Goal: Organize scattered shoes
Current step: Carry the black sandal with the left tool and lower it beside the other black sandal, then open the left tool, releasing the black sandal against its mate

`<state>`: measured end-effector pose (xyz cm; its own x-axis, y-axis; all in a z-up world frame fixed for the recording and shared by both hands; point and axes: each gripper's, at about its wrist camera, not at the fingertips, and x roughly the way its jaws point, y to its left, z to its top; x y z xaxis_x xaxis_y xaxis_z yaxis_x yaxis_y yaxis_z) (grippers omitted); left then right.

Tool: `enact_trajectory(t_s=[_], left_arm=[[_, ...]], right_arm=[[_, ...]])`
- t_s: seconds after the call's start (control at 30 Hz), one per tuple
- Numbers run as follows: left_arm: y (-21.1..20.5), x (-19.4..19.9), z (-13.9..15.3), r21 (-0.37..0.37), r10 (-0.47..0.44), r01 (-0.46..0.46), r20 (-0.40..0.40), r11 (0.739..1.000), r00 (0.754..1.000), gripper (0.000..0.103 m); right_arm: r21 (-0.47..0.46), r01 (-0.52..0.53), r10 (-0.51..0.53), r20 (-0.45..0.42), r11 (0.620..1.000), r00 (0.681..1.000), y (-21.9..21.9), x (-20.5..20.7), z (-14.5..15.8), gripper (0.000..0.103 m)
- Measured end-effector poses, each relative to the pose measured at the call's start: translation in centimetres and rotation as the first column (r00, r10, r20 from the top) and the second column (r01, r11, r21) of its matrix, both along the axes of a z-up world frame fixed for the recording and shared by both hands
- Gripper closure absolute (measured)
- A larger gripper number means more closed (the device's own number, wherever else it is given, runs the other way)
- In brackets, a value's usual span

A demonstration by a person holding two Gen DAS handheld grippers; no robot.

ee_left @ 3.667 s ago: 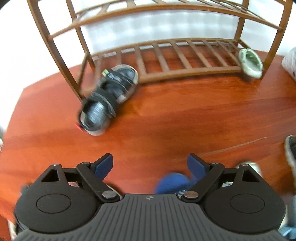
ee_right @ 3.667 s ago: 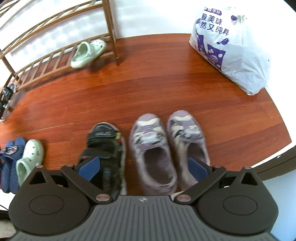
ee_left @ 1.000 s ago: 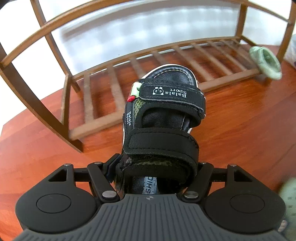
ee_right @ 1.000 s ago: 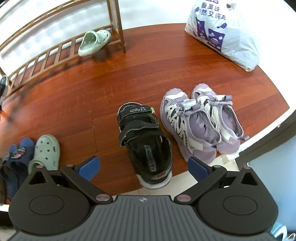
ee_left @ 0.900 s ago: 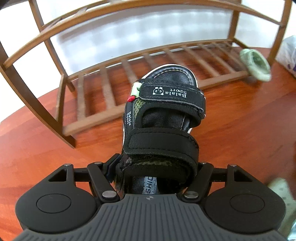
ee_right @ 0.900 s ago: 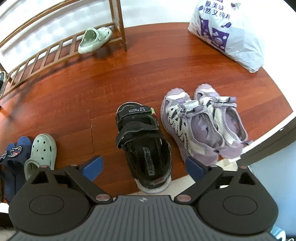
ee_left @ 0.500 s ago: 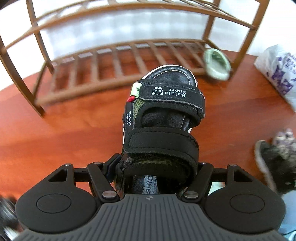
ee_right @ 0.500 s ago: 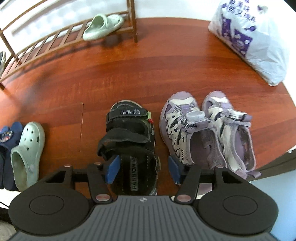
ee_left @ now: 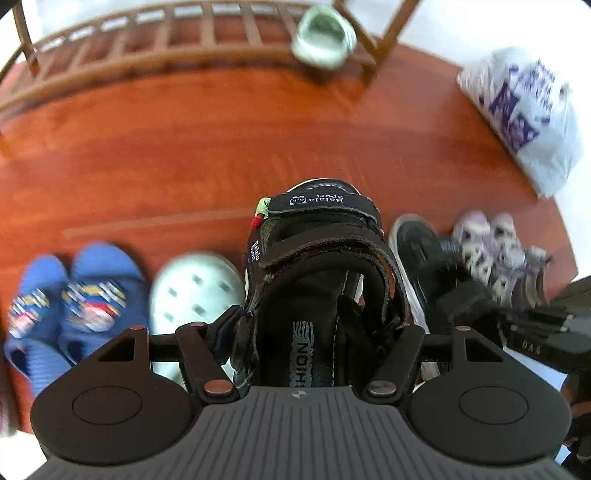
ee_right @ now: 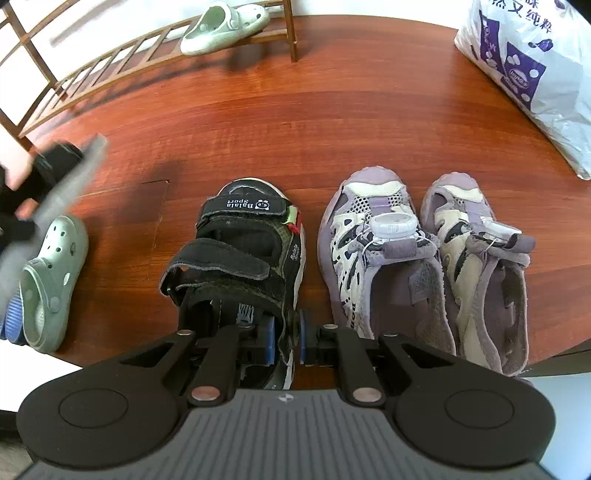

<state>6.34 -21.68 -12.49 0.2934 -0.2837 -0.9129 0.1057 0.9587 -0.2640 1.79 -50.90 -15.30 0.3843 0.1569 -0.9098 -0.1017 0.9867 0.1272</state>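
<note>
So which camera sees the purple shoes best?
The right wrist view. The purple shoes sit sharp and whole there, side by side on the wooden floor, right of the black sandal. In the left wrist view they are only a small, blurry patch at the right edge.

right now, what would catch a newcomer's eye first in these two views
A black Balala Sport sandal fills the left wrist view, clamped at its heel in the left gripper. In the right wrist view its mate stands on the red wood floor beside a purple sneaker pair; the right gripper has just been closing and now pinches its heel edge. A mint clog sits alone on the wooden rack.
</note>
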Motion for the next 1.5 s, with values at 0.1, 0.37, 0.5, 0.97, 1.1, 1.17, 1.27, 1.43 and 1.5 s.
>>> enact_trajectory(t_s=[0.1, 0.37, 0.5, 0.97, 1.1, 1.17, 1.27, 1.43, 1.5], left_arm=[[-1.3, -0.2, -1.1, 0.009, 0.018, -0.018, -0.035, 1.0, 0.999, 0.035], [-5.0, -0.3, -3.8, 0.044, 0.102, -0.099, -0.069, 0.994, 0.992, 0.035], [-7.4, -0.2, -4.3, 0.078, 0.088, -0.084, -0.049, 0.993, 0.995, 0.034], [-11.7, -0.6, -6.2, 0.125, -0.008, 0.016, -0.066, 0.992, 0.998, 0.029], [-11.7, -0.5, -6.0, 0.124, -0.054, 0.063, -0.075, 0.99, 0.996, 0.025], [-11.6, -0.6, -5.7, 0.128, -0.073, 0.082, -0.075, 0.988, 0.995, 0.02], [-11.0, -0.8, -4.9, 0.122, -0.087, 0.096, -0.075, 0.988, 0.993, 0.017], [-10.0, -1.4, -3.3, 0.097, -0.096, 0.1, -0.047, 0.99, 0.994, 0.016], [-9.5, -1.8, -2.4, 0.087, -0.098, 0.101, -0.033, 0.991, 0.995, 0.016]], right_arm=[[0.006, -0.007, 0.007, 0.003, 1.0, 1.0, 0.0, 0.0, -0.1, 0.089], [0.048, -0.012, 0.012, -0.004, 0.999, 1.0, -0.5, -0.6, 0.0, 0.089], [0.054, 0.0, 0.0, 0.002, 0.999, 1.0, -1.0, -1.0, 0.0, 0.089], [0.071, 0.048, -0.05, 0.018, 0.996, 0.999, -2.2, -0.4, -0.3, 0.087], [0.064, 0.037, -0.038, 0.023, 0.997, 0.999, -1.9, -0.2, -0.1, 0.071], [0.043, 0.019, -0.021, 0.04, 0.999, 0.999, -1.5, -0.4, 0.3, 0.065], [0.036, 0.008, -0.01, 0.048, 0.999, 0.999, -1.3, -0.6, 0.8, 0.063], [0.034, -0.002, 0.0, 0.064, 0.999, 0.998, -1.3, -1.1, 2.0, 0.059], [0.033, -0.005, 0.002, 0.079, 0.999, 0.997, -1.3, -1.4, 3.0, 0.058]])
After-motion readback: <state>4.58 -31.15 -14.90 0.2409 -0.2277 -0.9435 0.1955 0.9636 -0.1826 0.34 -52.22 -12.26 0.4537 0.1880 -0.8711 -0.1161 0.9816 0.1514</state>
